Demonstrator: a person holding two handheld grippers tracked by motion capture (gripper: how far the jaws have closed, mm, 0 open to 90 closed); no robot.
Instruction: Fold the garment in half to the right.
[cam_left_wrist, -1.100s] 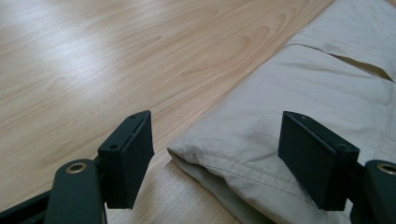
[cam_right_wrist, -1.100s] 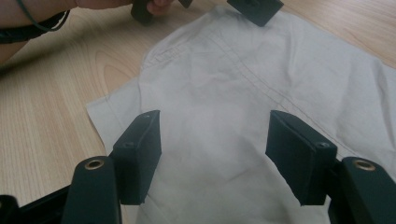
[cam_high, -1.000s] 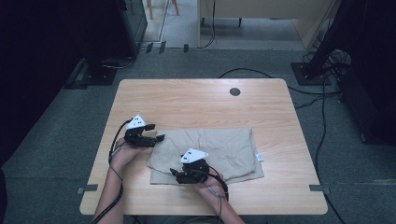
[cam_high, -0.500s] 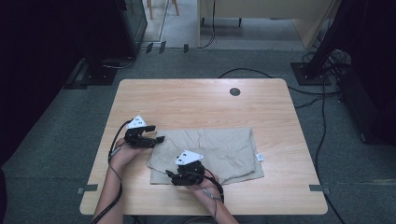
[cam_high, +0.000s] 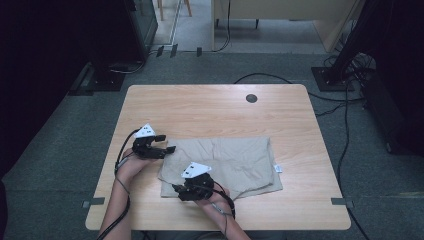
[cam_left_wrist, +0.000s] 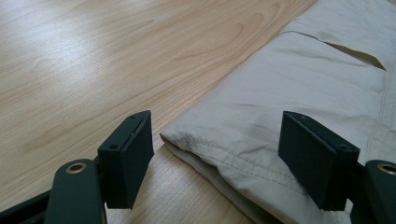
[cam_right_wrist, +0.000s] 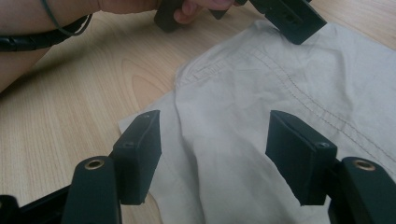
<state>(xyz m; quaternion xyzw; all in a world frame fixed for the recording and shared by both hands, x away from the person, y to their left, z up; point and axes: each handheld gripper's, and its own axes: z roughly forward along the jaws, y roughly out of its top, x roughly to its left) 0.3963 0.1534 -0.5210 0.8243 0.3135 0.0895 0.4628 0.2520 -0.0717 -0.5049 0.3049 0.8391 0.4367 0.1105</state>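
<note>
A folded beige garment (cam_high: 235, 160) lies flat on the wooden table (cam_high: 210, 110), toward its front. My left gripper (cam_high: 167, 149) rests at the garment's far-left corner, open. In the left gripper view that corner's stitched hem (cam_left_wrist: 224, 154) lies between the wide-apart jaws of the left gripper (cam_left_wrist: 222, 158), untouched. My right gripper (cam_high: 179, 192) sits at the near-left corner and points left. In the right gripper view, the right gripper (cam_right_wrist: 215, 158) is open over the wrinkled cloth (cam_right_wrist: 233, 93). The left gripper's jaw (cam_right_wrist: 289, 16) shows at the top of that view.
A small white tag (cam_high: 278, 168) sticks out at the garment's right edge. A dark round cable hole (cam_high: 251, 98) sits near the table's far edge. Bare wood stretches behind and to the left of the garment. Cables (cam_high: 345, 125) trail on the floor to the right.
My right gripper has shifted a little to the left and toward the front edge, along the garment's near-left corner. The left gripper and the garment have stayed put.
</note>
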